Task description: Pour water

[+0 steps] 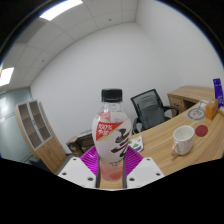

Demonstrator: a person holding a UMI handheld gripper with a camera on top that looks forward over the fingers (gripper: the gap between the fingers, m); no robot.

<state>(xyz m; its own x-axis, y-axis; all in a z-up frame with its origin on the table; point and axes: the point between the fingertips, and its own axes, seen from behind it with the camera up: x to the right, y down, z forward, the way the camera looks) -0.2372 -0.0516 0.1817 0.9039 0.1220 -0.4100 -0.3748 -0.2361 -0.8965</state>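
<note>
My gripper (111, 168) is shut on a clear plastic bottle (112, 130) with a white cap and a red, white and black label. The bottle stands upright between the purple pads (91, 158) and is lifted above the table, with pinkish liquid showing in its lower part. A white mug (183, 140) stands on the wooden table (165, 160) to the right of the bottle, apart from it.
A black office chair (150, 108) stands behind the table. A blue bottle (218, 90) and small items sit at the table's far right. A wooden cabinet (35, 135) stands at the left wall. A small packet (134, 145) lies just right of the bottle.
</note>
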